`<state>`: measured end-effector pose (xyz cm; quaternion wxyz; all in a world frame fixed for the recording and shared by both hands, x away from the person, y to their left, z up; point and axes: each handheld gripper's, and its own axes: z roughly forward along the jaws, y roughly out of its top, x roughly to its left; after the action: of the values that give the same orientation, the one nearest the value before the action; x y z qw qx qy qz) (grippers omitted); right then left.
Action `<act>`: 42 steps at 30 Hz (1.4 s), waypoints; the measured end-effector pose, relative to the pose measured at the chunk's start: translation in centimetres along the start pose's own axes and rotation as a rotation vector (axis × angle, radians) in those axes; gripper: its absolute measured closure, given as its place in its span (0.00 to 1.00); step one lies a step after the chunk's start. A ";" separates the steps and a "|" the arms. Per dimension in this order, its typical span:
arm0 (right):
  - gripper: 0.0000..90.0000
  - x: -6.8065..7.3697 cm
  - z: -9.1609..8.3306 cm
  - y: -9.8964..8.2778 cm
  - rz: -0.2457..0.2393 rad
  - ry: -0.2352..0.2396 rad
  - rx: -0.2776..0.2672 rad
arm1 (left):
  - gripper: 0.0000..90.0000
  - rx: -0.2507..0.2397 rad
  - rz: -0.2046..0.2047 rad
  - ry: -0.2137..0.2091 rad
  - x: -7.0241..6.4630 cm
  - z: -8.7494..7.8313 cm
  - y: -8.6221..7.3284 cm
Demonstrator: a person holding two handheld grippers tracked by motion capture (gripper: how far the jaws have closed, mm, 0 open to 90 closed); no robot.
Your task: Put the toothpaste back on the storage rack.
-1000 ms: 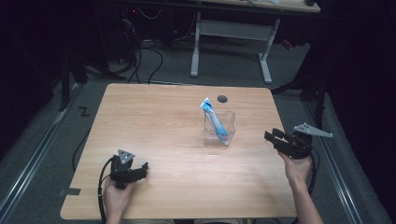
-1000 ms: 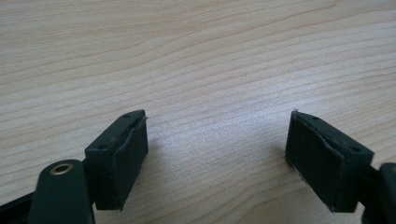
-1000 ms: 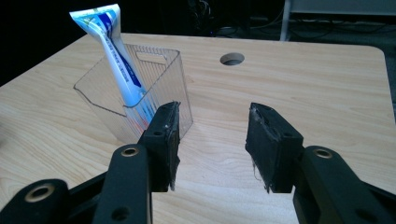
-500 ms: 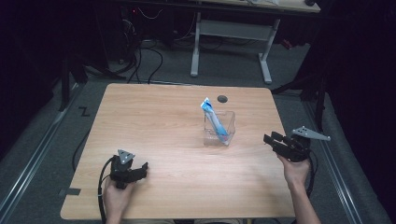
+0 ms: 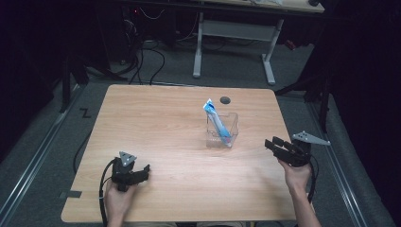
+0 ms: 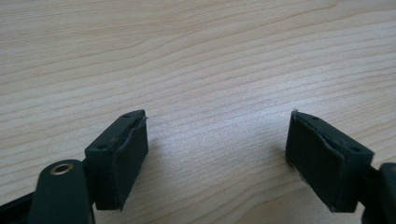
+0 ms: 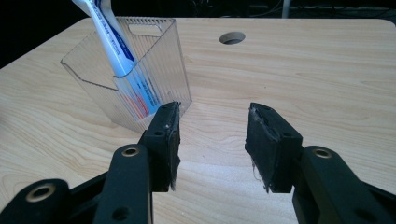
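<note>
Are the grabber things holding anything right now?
No, nothing is held. The left gripper and the right gripper both have open jaws with bare table between them. The toothpaste tube stands alone in the clear box.

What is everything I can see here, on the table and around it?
Table: one, light wood, in the middle of the high view.
Clear holder: one, see-through plastic, standing on the table right of its middle.
Toothpaste tube: one, white and blue, leaning inside the clear holder with its top sticking out.
Cable hole: one, dark and round, in the table near its far edge.
Desk frame: one, white legs, on the floor beyond the table.
Cables: several, black, on the floor beyond the table.
Left gripper: one, black, open, low over the near left of the table.
Right gripper: one, black, open, at the table's right edge, pointing toward the clear holder.
Hands: two, coming in from the near side, one on each gripper.
</note>
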<state>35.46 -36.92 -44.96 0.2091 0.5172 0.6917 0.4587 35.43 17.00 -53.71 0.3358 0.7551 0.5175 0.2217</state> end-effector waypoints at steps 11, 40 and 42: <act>0.61 0.1 0.5 -0.8 0.004 -0.002 0.013 | 0.24 0.000 -0.001 0.000 0.0 0.0 0.0; 0.59 0.8 2.4 -2.8 -0.020 -0.036 0.057 | 0.24 0.000 0.000 0.000 0.0 0.0 0.0; 0.59 0.8 2.7 -3.1 -0.019 -0.041 0.062 | 0.24 0.000 -0.001 0.000 0.0 0.0 0.0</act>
<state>35.55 -35.19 -48.80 0.2114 0.5264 0.7059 0.4242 35.43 16.99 -53.71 0.3359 0.7549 0.5178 0.2217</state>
